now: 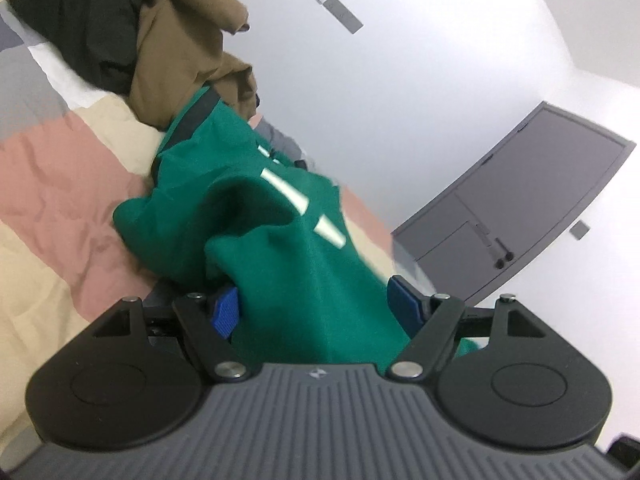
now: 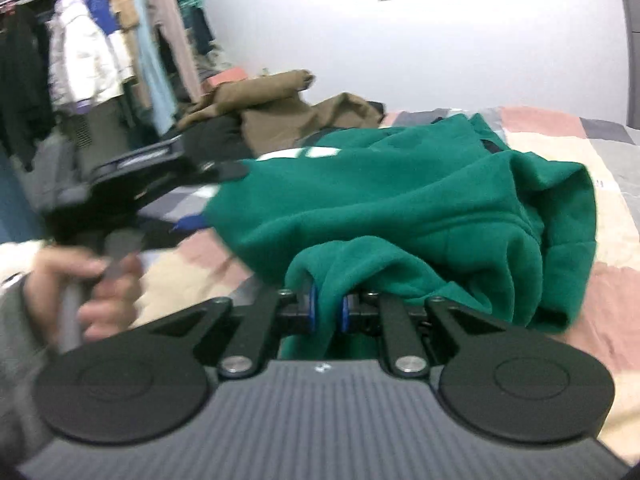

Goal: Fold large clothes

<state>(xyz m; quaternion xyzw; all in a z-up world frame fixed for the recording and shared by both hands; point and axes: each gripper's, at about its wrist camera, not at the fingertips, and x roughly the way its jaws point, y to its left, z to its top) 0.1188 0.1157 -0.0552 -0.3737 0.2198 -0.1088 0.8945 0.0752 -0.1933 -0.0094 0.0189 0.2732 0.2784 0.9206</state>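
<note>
Bedroom around my workspace: patchwork quilt point(image 1: 60, 184), spare clothes, grey door point(image 1: 532, 208)

From my left feed I see the quilt's pink, cream, grey and white blocks spread over the bed, with a brown garment point(image 1: 188, 52) heaped on a black garment point(image 1: 80, 20) at the far end, the two touching. Behind them is a plain white wall point(image 1: 420, 72) carrying a small grey panel point(image 1: 338, 8), and off to the right the grey door with a dark handle. My right feed, blurred, shows a clothes rail point(image 2: 100, 40) in the far left corner hung with a white puffer jacket point(image 2: 80, 64), a pale blue piece and beige ones, near the bed's end
</note>
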